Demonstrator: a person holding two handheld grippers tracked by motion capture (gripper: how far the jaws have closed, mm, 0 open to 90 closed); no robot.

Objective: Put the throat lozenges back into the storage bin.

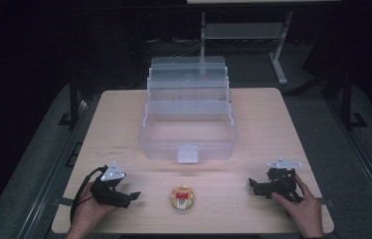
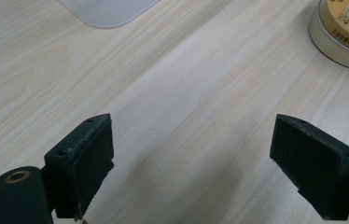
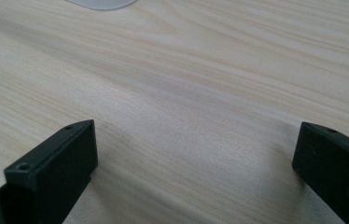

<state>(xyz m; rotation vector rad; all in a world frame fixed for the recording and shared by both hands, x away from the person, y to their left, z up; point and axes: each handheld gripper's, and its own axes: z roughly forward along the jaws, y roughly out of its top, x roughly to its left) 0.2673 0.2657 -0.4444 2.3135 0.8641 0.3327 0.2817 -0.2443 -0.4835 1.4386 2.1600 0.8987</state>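
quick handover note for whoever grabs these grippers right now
Left gripper: open, empty, low over the table at its near left.
Right gripper: open, empty, at the near right.
Round tin: lying on the table between the two grippers, untouched, nearer the left one.
Clear tiered box: open at mid-table, bottom bin looks empty.
Done: nothing yet.
Left: probably pick up the tin and place it in the box.

The high view looks forward and down over the table (image 1: 273, 114). Each gripper view sits low, close to the wood, looking along its own jaws. Ahead-right of the left gripper (image 2: 191, 158) lies the tin (image 2: 345, 32), which the high view shares.
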